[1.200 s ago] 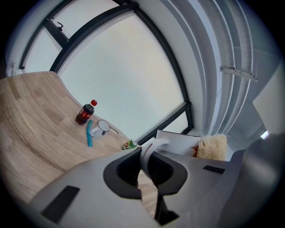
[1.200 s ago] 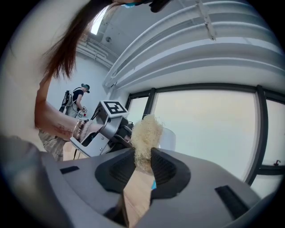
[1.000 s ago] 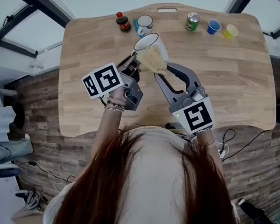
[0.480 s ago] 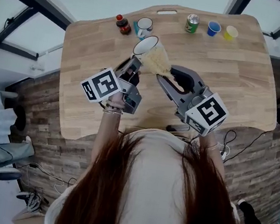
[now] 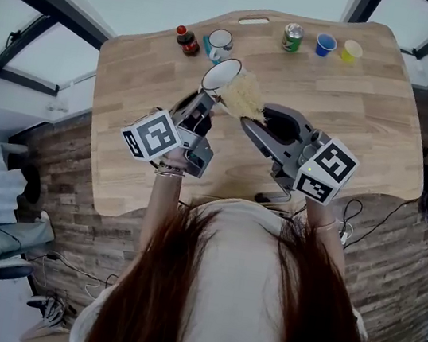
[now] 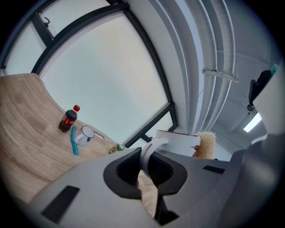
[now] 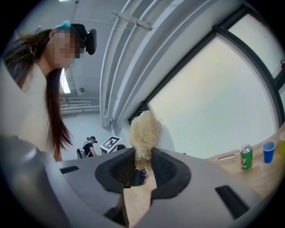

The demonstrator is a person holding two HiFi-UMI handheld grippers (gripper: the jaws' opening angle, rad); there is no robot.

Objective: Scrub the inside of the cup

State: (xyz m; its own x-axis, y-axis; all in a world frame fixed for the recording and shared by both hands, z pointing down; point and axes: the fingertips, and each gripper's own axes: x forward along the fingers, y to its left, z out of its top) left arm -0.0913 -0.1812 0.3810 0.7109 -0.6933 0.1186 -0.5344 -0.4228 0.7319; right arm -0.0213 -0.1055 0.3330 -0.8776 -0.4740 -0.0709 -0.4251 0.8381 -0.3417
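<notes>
Head view shows the left tool (image 5: 205,99) pinching the white cup (image 5: 222,74) by its handle, tipped up above the counter (image 5: 353,108). The right tool (image 5: 264,119) squeezes a fluffy scrubber (image 5: 244,95) — just beside the cup's mouth. Push too hard and the cup could twist or slip out.

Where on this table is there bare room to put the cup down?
Two bare patches: the table's right half, in front of the can, blue cup and yellow cup; and the left corner, in front of the bottle. Crowded: the back edge, and the middle, where the left gripper holds the cup and the right gripper the scrubber.
</notes>
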